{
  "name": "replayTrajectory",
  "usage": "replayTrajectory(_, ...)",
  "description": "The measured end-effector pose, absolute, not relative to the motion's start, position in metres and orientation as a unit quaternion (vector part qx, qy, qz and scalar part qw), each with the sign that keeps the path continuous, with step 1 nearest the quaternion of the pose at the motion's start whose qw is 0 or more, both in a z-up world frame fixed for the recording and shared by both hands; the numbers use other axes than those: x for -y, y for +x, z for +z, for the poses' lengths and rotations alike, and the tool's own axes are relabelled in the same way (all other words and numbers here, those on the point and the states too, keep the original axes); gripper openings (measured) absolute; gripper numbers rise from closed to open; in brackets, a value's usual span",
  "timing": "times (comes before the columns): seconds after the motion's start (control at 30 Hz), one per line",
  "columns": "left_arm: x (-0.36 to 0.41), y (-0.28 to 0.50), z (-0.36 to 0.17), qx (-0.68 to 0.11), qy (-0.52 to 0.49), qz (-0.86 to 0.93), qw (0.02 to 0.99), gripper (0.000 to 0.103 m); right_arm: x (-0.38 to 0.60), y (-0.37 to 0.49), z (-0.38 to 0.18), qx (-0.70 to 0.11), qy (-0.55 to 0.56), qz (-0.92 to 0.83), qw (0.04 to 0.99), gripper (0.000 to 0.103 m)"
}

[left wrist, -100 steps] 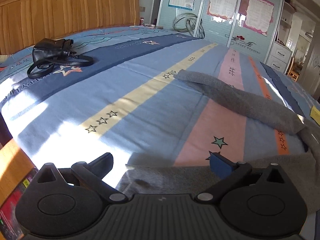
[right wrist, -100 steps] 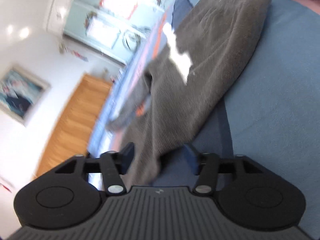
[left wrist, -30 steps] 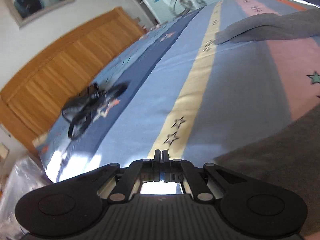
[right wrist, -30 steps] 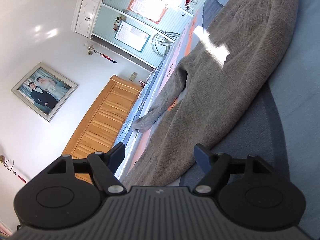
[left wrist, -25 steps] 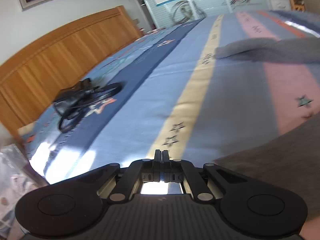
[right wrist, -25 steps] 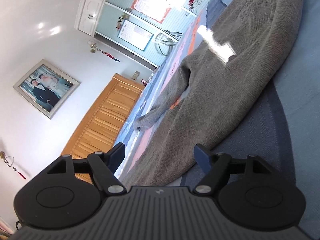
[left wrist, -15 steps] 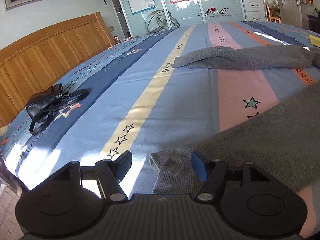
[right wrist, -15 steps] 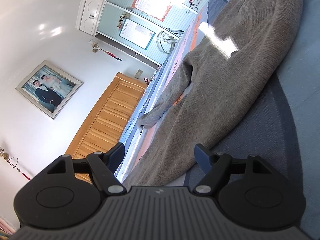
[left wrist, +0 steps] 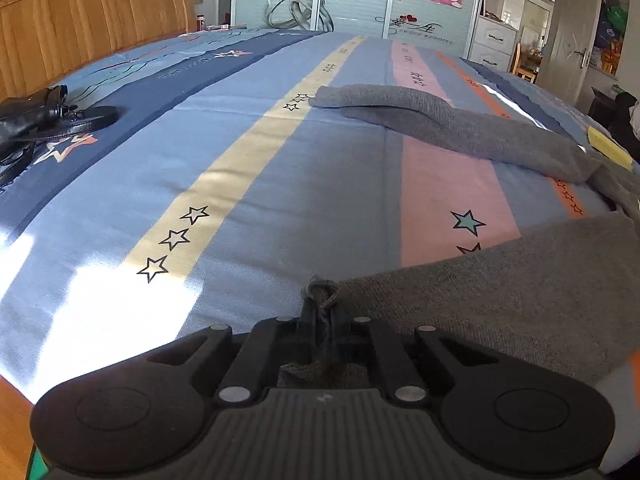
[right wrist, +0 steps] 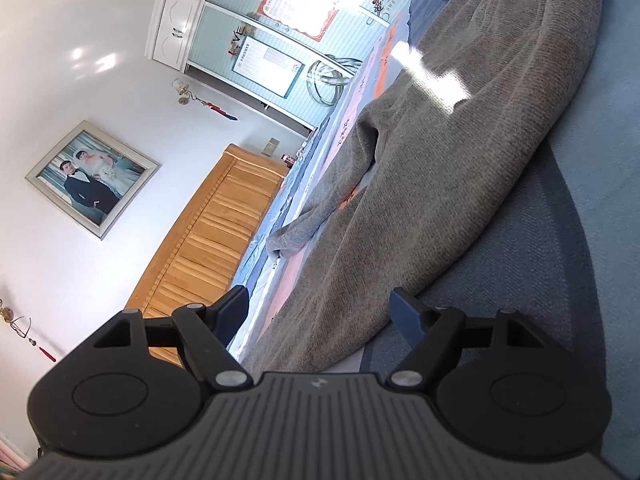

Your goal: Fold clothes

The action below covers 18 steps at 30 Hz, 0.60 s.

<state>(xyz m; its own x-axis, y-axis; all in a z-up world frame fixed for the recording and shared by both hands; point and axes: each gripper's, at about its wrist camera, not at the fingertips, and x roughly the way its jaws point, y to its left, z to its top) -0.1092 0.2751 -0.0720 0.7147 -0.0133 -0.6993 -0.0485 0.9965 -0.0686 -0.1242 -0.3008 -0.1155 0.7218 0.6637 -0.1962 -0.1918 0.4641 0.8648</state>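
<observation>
The left gripper (left wrist: 320,304) is clamped on the corner of the grey sweater (left wrist: 520,296), a tuft of knit bunched between its fingers at the near edge of the bed (left wrist: 280,160). To fold cleanly, I'd lift that corner just clear of the striped cover and carry it across the body without dragging, keeping the hem straight. The right gripper (right wrist: 320,312) hangs with its jaws wide and nothing in them, low over the sweater's lower edge, which lies between and just beyond its fingers. The far sleeve (left wrist: 420,116) stretches across the pink stripe, well apart from both. A black handbag (left wrist: 36,116) sits off by the headboard (left wrist: 92,12).
</observation>
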Motion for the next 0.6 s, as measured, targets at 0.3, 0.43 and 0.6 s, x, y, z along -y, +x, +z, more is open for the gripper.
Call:
replayTrajectory(0.3,-0.254,-0.103,-0.054,-0.359,0.097,0.125,0.920,0.005,0.305,-0.131,-0.104,-0.252,0.429,0.257,0.828,0.078)
replayTrajectory(0.43,-0.253,-0.097,-0.068,-0.377,0.099,0.133,0.911,0.004,0.310,-0.129,-0.109,-0.265,0.420,0.235,0.835,0.078)
replayTrajectory(0.6,-0.270,-0.109,-0.057,-0.378,0.049,0.180,0.907,0.026,0.323,-0.127,-0.110,-0.256,0.431,0.229,0.835,0.078)
